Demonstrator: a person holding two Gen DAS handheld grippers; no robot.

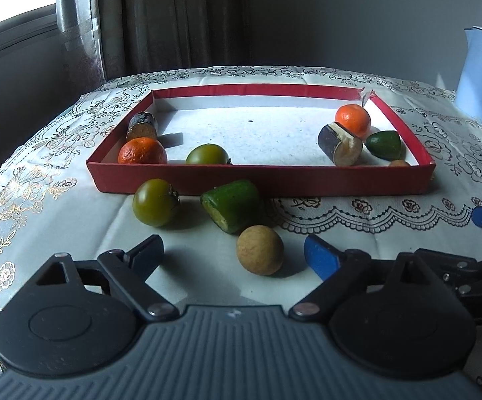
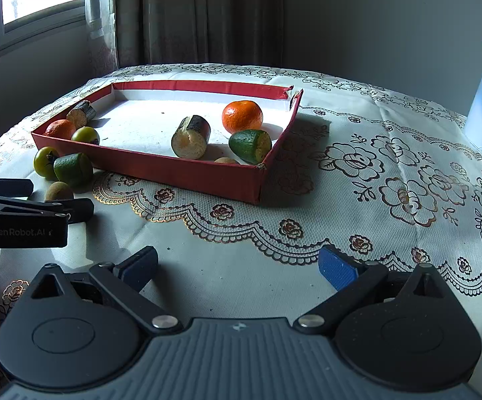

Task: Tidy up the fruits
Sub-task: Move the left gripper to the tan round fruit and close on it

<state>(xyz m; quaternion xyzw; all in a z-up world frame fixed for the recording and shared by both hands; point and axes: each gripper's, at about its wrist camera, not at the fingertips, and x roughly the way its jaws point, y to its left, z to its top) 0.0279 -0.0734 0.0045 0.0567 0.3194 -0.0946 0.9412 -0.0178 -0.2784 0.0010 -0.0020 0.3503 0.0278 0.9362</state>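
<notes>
Fruits lie in two places. From the left wrist view, three sit on the tablecloth (image 1: 57,220) in front of the red tray's (image 1: 260,178) near wall — a green tomato (image 1: 154,202), a cut green piece (image 1: 231,204) and a round brown fruit (image 1: 259,249). The left gripper (image 1: 232,255) has its fingers wide apart around the brown fruit but not touching it, so it holds nothing.

From the right wrist view, the tray holds an orange (image 2: 242,116), a dark cut piece (image 2: 191,137), a green cut piece (image 2: 250,146) and a small brown fruit (image 2: 226,160) near its right corner, with three more fruits near its left corner. The right gripper (image 2: 237,266) is wide open and empty over bare cloth. I think most of the job is done — three fruits are left.
</notes>
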